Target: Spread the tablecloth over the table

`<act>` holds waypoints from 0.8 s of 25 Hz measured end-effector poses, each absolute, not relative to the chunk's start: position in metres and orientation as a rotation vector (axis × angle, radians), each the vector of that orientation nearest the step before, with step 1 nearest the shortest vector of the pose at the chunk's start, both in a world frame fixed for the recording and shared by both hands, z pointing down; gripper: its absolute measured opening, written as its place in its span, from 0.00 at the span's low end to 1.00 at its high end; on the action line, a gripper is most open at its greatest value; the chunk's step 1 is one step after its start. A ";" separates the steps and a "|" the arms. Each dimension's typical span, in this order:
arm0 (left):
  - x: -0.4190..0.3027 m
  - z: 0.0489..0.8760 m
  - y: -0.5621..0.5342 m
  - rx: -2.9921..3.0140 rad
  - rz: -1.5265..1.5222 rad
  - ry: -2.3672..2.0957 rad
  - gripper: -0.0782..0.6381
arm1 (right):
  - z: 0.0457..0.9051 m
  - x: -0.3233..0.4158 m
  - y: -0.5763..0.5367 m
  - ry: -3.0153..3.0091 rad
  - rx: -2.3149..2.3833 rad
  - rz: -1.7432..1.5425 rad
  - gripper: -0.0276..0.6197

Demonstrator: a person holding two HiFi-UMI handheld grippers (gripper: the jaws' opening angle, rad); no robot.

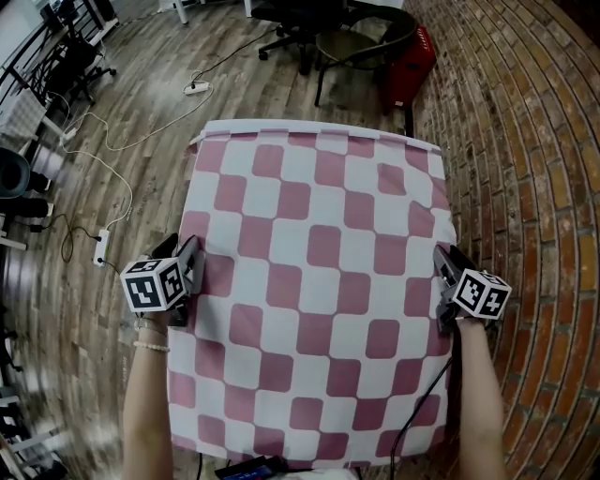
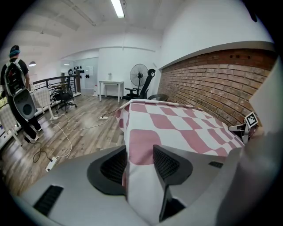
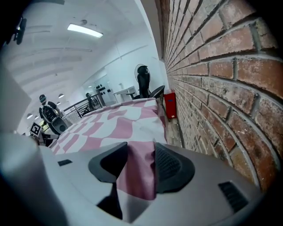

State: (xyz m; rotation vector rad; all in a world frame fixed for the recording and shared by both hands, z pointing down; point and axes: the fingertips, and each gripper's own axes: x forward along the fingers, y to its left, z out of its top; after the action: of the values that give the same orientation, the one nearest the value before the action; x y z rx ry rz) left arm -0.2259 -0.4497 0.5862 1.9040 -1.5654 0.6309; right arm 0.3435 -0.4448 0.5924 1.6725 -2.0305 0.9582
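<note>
The pink-and-white checked tablecloth (image 1: 319,281) lies stretched flat across the table, covering its top from the near edge to the far edge, where a narrow white hem hangs over. The left gripper (image 1: 194,258) grips the cloth's left edge about halfway along its length. In the left gripper view a fold of the fabric (image 2: 177,123) runs up between the two dark pads of that gripper (image 2: 139,163), which press on it from both sides. The right gripper (image 1: 442,267) grips the opposite, right edge at about the same depth. In the right gripper view a pink fold (image 3: 115,123) is bunched between the closed jaws of that gripper (image 3: 140,165). A curved brick wall (image 1: 534,141) stands just beside the cloth's right edge. A wooden floor (image 1: 141,94) spreads to the left, with a white power strip (image 1: 100,248) and cables on it. A black office chair (image 1: 319,28) and a red case (image 1: 412,61) stand beyond the far edge.
</note>
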 end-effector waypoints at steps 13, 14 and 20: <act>-0.226 0.587 -0.482 1.886 0.627 -1.599 0.39 | 0.593 0.343 -0.480 -2.031 1.682 0.915 0.37; -0.226 0.587 -0.485 1.883 0.627 -1.600 0.39 | 0.593 0.342 -0.482 -2.027 1.685 0.909 0.37; -0.223 0.587 -0.496 1.889 0.680 -1.629 0.39 | 0.591 0.345 -0.492 -1.995 1.707 0.842 0.37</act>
State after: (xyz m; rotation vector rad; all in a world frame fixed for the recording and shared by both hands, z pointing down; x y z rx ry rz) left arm -0.2230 -0.4958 0.5867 1.8885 -1.6289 0.6802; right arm 0.3453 -0.4922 0.5914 1.7068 -1.9947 0.8421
